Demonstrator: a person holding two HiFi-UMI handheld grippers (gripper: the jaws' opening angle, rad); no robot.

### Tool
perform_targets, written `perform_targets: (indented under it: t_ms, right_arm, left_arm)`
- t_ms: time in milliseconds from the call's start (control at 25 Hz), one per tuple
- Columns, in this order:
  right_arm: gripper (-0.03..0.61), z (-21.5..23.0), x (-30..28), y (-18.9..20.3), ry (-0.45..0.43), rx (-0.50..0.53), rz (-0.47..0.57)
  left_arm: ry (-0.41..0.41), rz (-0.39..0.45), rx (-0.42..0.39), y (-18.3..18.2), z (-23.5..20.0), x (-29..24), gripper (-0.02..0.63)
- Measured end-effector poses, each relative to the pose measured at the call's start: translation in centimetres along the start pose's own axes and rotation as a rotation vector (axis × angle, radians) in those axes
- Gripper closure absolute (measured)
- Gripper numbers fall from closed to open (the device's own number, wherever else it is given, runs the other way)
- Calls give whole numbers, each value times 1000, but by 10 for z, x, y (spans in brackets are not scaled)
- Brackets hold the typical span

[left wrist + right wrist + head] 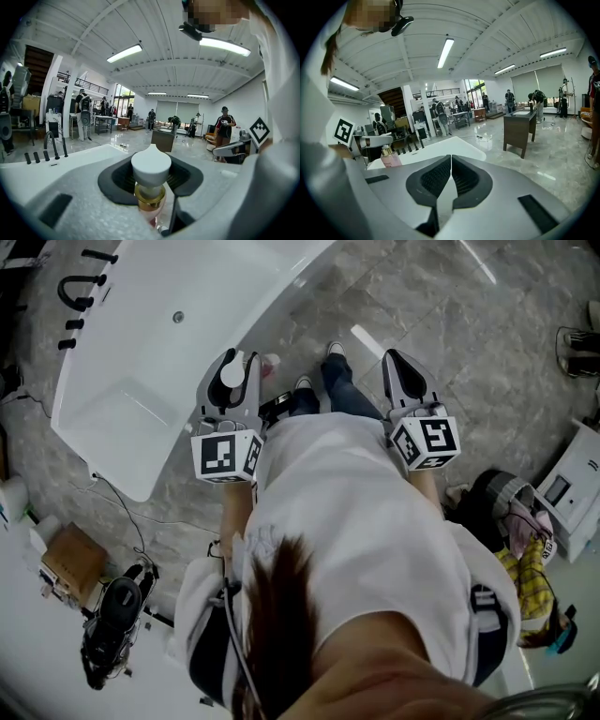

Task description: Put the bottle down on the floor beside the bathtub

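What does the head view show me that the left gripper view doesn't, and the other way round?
Only the head view: the whole bathtub seen from above, its drain, and a cardboard box off to one side.

Only the left gripper view: the bottle close up with its gold collar, the ceiling lights, and people standing across the hall.

Both: the bottle with its white cap, held in the left gripper, and the bathtub's black taps.
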State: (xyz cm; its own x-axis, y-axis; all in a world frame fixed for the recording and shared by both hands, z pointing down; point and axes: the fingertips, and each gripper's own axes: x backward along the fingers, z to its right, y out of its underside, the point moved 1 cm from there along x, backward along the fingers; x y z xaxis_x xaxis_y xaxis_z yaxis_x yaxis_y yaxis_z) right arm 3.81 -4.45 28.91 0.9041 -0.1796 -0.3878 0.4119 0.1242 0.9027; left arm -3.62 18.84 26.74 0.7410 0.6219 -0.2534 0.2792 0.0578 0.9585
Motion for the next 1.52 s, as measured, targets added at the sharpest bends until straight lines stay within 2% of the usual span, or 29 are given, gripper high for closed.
perform_targets:
  t_ms: [240,440,800,1200,1520]
  right_arm:
    - [565,53,-37,-27,-35,12,6]
    - [565,97,-60,-48,-54,20,19]
    - [565,146,-71,-56,-86,11,2]
    - [565,154,-74,-49,-90,-19,-14]
    - [565,144,-80,-55,-55,-32,-2]
  left_arm:
    - [-64,24,0,-18,1,-59,460]
    - [-126,47,38,-31,4,-105,460]
    - [-167,73,33,-46,28,-141,460]
    - [-167,55,27,-48,33,-147,460]
    - [-114,51,12,-54,22,-154,460]
